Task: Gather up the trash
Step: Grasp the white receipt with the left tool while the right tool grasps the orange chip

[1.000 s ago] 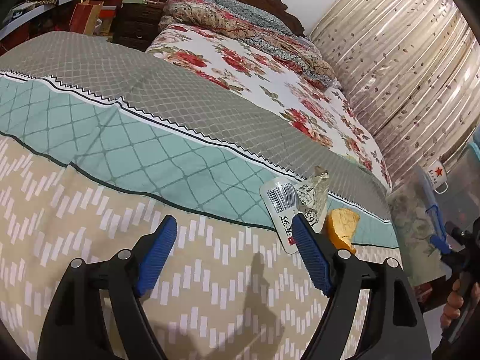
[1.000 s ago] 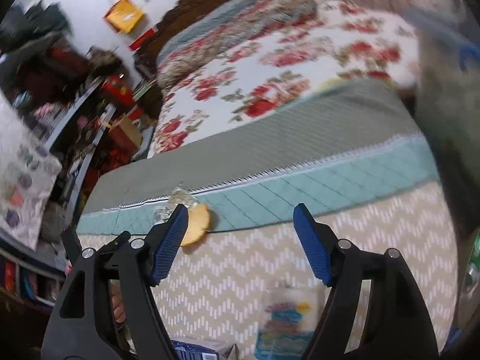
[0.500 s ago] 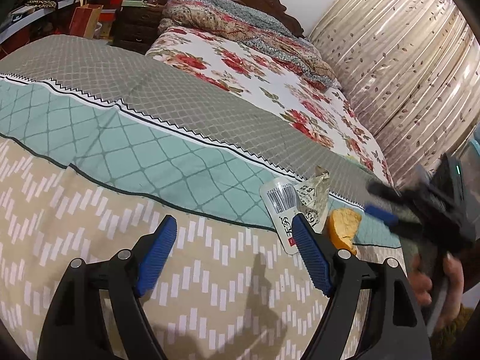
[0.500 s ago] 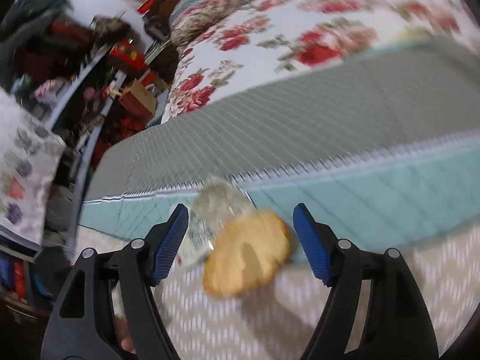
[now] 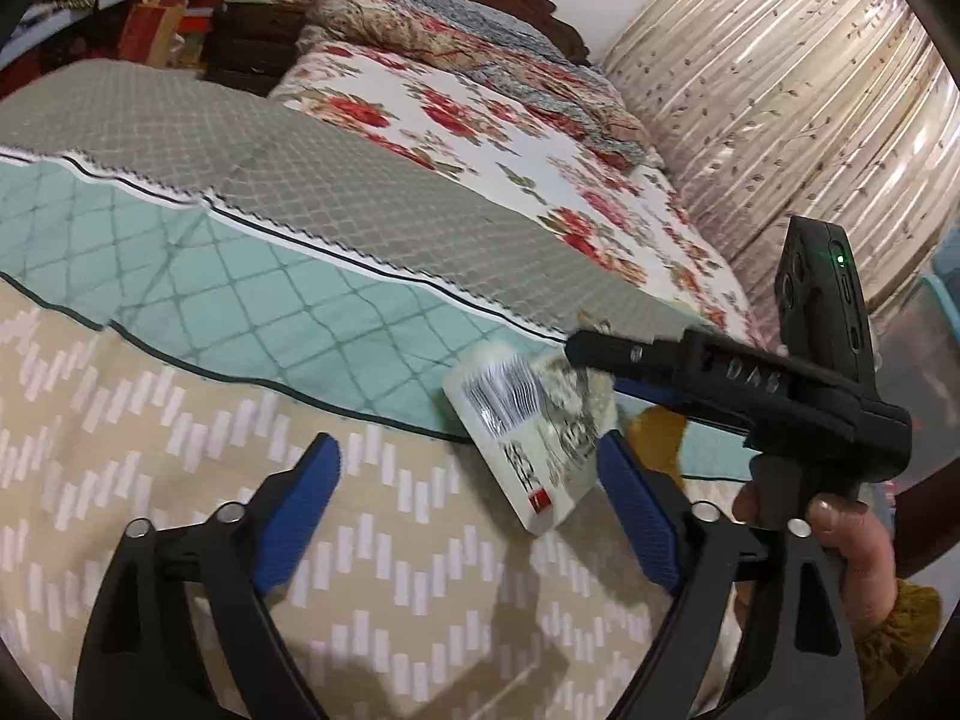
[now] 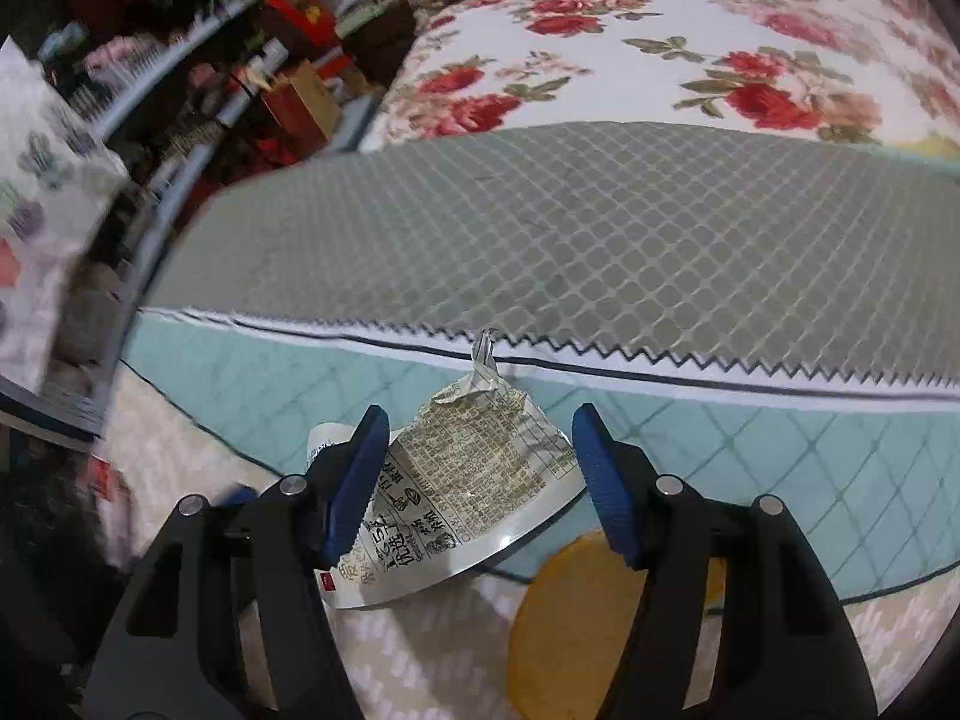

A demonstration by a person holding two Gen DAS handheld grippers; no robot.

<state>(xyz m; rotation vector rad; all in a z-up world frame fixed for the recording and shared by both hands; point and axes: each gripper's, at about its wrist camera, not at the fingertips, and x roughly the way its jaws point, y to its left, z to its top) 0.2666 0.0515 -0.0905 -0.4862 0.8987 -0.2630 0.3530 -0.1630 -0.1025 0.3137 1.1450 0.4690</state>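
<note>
- A bed [image 5: 336,276] under a patterned quilt is seen, with trash lying near its edge.
- An empty food wrapper [image 6: 462,480] and an orange scrap [image 6: 576,618] remain uncollected.
- The right hand-held gripper [image 6: 480,474], jaws just closing, is set astride the wrapper, not yet clamped.
- The left hand-held gripper [image 5: 462,516], just widened, is held empty.

Bright indoor light, soft shadows, fisheye bending with dark corners, motion blur leftward
</note>
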